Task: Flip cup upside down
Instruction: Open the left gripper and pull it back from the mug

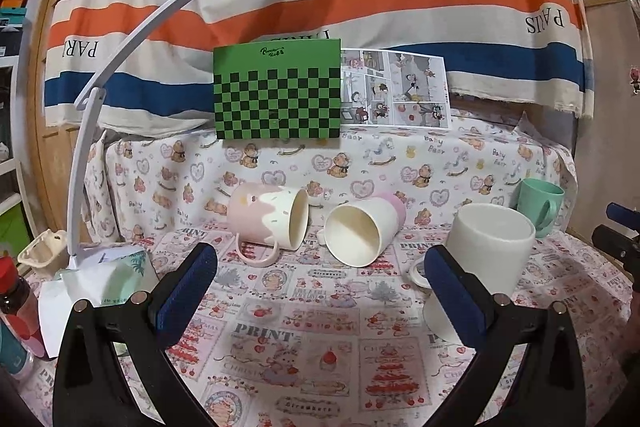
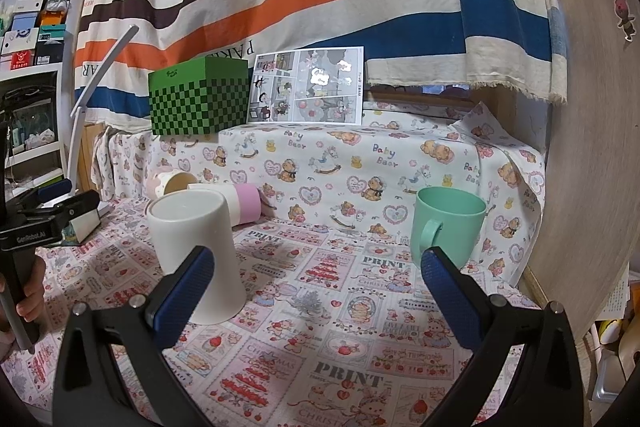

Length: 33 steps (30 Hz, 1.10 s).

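Several cups sit on the printed tablecloth. A white cup stands upside down; it also shows in the right wrist view. A pink-and-cream mug and a white cup with a pink base lie on their sides with their mouths facing me. A green mug stands upright; it also shows at the far right of the left wrist view. My left gripper is open and empty, in front of the lying cups. My right gripper is open and empty, between the white cup and the green mug.
A green checkered box and a comic sheet stand on a raised ledge behind the cups. A white desk lamp stands at the left beside a tissue pack and a bottle. A striped cloth hangs behind.
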{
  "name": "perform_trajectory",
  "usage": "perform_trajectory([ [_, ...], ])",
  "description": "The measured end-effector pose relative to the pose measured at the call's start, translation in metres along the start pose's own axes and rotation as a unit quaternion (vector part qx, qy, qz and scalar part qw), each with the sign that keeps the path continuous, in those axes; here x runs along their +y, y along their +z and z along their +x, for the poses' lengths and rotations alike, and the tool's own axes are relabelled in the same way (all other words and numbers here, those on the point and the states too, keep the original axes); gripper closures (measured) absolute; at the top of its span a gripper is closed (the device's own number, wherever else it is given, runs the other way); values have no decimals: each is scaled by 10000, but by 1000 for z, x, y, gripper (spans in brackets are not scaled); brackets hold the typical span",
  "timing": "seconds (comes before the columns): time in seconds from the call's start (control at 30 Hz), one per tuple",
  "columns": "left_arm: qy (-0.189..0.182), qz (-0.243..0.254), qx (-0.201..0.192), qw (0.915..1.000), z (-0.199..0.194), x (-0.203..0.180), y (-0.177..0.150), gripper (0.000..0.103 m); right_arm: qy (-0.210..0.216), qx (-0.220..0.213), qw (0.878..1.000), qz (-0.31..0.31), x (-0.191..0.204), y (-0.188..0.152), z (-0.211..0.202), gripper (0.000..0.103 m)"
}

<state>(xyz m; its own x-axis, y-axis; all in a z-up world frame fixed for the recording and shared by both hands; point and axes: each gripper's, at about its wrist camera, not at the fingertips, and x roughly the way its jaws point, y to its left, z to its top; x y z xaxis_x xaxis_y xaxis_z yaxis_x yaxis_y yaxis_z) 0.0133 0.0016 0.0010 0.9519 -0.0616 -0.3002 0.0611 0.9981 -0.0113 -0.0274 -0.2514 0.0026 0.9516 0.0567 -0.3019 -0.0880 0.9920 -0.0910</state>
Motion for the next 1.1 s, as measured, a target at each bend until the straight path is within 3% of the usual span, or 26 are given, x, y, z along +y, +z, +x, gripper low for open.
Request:
perform_trajectory([
  [1.1,73,62,20,10000,0,-3,0,0,-50,5,10000,2,-1,0,-2,0],
])
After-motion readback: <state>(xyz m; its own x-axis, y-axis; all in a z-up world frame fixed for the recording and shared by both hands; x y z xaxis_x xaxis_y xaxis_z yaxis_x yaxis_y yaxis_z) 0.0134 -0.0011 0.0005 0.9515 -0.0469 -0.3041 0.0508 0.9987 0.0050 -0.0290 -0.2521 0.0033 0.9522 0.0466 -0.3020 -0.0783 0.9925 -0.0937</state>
